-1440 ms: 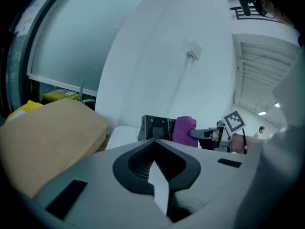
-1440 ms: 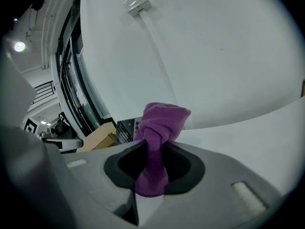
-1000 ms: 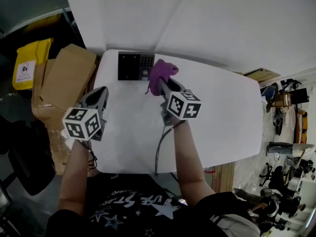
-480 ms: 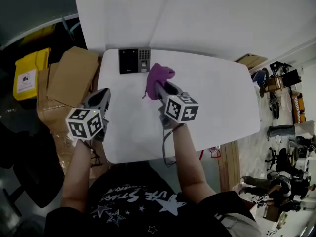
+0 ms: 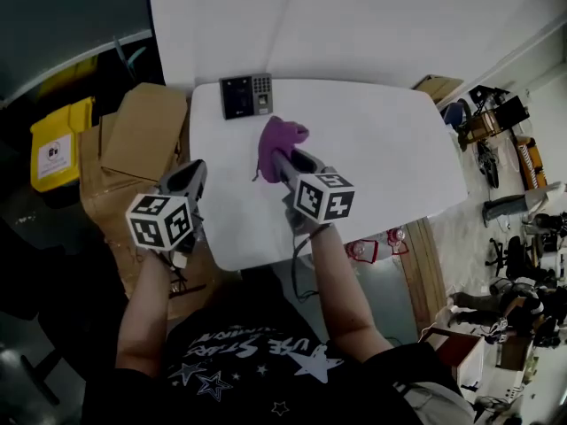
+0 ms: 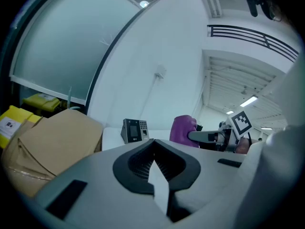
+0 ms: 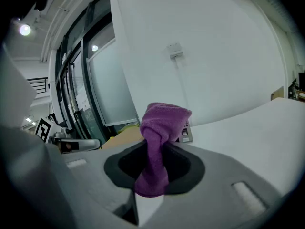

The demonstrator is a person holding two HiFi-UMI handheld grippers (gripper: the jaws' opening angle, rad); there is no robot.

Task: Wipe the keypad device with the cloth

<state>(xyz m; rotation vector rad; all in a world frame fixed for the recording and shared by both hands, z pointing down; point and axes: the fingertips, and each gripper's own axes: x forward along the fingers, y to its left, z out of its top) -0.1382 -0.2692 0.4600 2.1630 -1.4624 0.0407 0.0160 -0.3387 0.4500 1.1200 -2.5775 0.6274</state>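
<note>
Right gripper (image 5: 282, 161) was clamped on purple cloth (image 5: 280, 138), over table (image 5: 390, 149), near keypad device (image 5: 246, 96), left gripper (image 5: 195, 172) jaws closed, empty.

Tally: one keypad device (image 5: 246, 96); one purple cloth (image 5: 279, 140); two grippers, namely left gripper (image 5: 197, 170) and right gripper (image 5: 283, 161), one marker cube on each; one white bench (image 5: 381, 149); one yellow bin (image 5: 58, 144). Cardboard boxes (image 5: 142, 140) stacked, number not resolvable.
</note>
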